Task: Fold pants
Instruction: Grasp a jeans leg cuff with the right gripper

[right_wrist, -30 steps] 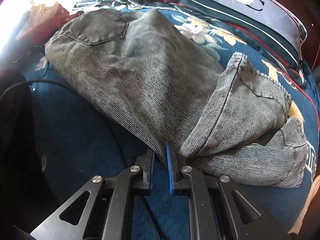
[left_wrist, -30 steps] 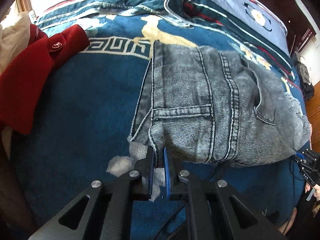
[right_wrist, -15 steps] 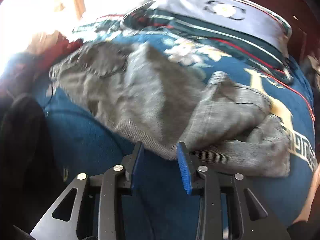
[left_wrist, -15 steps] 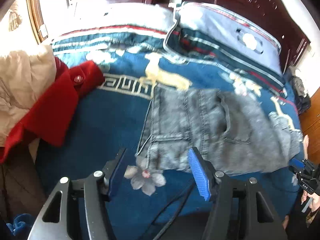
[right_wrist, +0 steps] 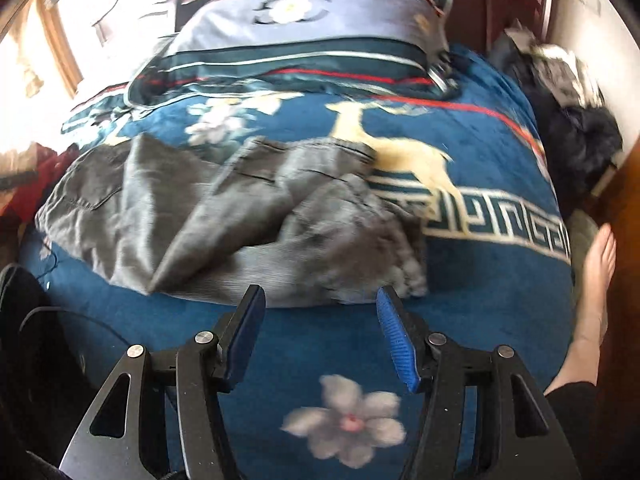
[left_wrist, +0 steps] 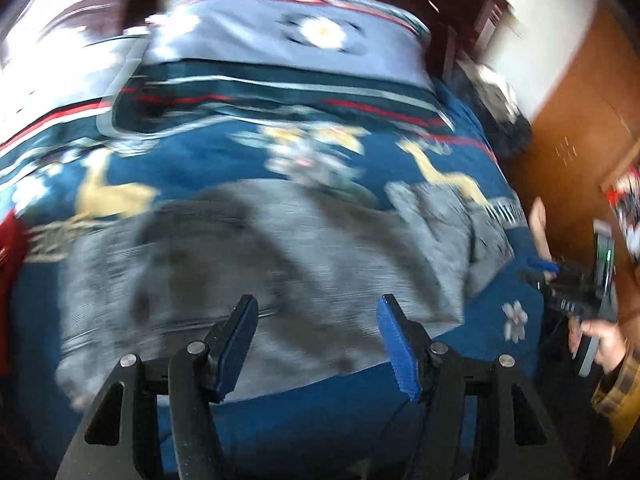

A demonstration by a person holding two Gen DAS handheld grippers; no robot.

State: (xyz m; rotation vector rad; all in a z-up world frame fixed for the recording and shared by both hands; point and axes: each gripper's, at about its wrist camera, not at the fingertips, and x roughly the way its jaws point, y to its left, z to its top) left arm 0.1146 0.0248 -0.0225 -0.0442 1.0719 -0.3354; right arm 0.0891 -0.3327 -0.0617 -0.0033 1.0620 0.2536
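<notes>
Left wrist view: the left hand-held gripper (left_wrist: 316, 332) stands wide with nothing between its blue pads, above the near edge of the pants (left_wrist: 248, 264). The grey pants lie spread across the middle of the bed (left_wrist: 304, 396), waistband towards 9 o'clock and bunched legs towards 3 o'clock, probably laid flat so a fold can be made. A red garment (left_wrist: 10, 248) shows at 9 o'clock. At 3 o'clock the right hand-held gripper (left_wrist: 540, 266) is seen in a hand (left_wrist: 604, 340), level with the leg end; each tool seems to take one end. This picture is blurred.

Right wrist view: the right hand-held gripper (right_wrist: 318, 330) is opening, empty, over bare blanket at 6 o'clock of the pants (right_wrist: 224, 216), whose legs lie folded over in a heap. A pillow (right_wrist: 304, 20) sits at 12 o'clock, a bare foot (right_wrist: 596, 276) at 3 o'clock. The blanket's key-pattern band is ornament; I can read no writing or brand.
</notes>
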